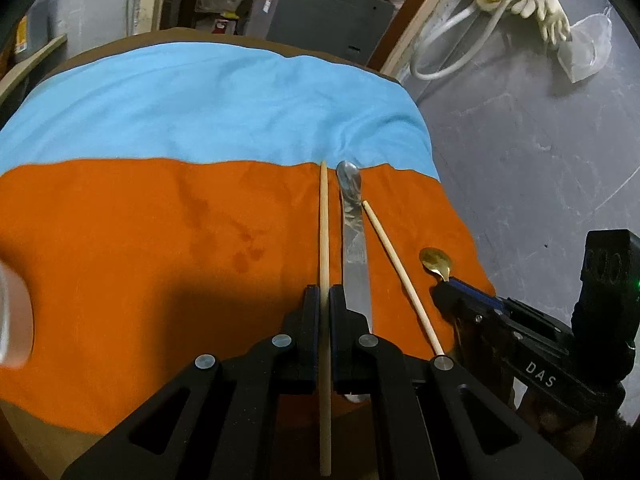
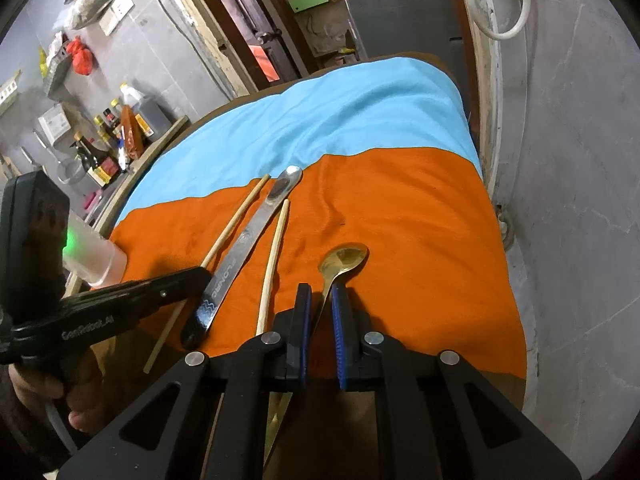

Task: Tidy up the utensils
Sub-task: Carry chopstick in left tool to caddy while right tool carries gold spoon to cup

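Where lettering can be read, the left gripper's point(image 1: 325, 296) side shows "GenRobot_AI" in the right wrist view, the right gripper's point(image 2: 321, 300) arm shows "DAS" in the left wrist view, and the steel spoon's point(image 2: 244, 248) handle carries an engraved brand too small to make out. Both tools work over the orange cloth point(image 1: 140, 240), with the blue cloth point(image 1: 200, 108) beyond it. Left jaws are clamped on one wooden chopstick point(image 1: 324, 240), just left of the steel spoon. Second chopstick point(image 1: 400, 276) lies loose to its right. Right jaws stand nearly closed around the gold spoon's point(image 2: 345, 259) thin handle; whether both pads press it I cannot tell.
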A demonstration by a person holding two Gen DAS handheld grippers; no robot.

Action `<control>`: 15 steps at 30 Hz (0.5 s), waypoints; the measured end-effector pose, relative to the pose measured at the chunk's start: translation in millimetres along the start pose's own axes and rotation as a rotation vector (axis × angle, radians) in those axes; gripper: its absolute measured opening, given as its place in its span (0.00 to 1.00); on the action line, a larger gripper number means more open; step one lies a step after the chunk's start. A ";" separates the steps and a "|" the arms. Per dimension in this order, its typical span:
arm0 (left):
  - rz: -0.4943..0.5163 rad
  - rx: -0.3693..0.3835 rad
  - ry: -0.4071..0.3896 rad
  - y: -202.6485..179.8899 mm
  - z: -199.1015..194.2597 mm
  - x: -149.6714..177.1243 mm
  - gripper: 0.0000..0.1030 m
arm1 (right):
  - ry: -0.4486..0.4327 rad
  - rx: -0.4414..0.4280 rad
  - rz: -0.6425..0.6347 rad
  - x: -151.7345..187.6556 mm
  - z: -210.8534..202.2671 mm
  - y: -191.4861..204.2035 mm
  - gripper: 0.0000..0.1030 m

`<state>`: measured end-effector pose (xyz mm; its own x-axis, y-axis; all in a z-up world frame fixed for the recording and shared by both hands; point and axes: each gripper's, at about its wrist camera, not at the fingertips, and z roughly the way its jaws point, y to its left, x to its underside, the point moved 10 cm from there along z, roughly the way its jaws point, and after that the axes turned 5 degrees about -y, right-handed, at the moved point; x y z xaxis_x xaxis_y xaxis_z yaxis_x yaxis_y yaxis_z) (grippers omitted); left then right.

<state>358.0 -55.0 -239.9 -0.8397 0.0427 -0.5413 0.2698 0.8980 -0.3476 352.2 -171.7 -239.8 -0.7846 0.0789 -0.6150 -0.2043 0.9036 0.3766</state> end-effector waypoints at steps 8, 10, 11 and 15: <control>-0.011 0.022 0.072 1.3 13.6 -13.8 0.03 | 0.080 0.013 -0.013 -4.1 8.6 2.2 0.07; -0.008 0.011 0.063 2.0 10.9 -13.4 0.03 | 0.068 0.020 0.004 -4.6 8.4 1.4 0.05; -0.002 0.003 0.052 1.1 9.4 -13.1 0.02 | 0.051 0.024 0.011 -4.0 7.4 1.1 0.05; -0.026 0.015 -0.037 -0.3 -5.4 -7.6 0.02 | -0.006 -0.015 0.076 -0.8 0.7 3.4 0.01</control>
<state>361.8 -53.1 -231.5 -0.8287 0.0032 -0.5597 0.2552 0.8921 -0.3728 352.6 -168.4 -238.5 -0.7946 0.1494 -0.5885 -0.1530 0.8887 0.4323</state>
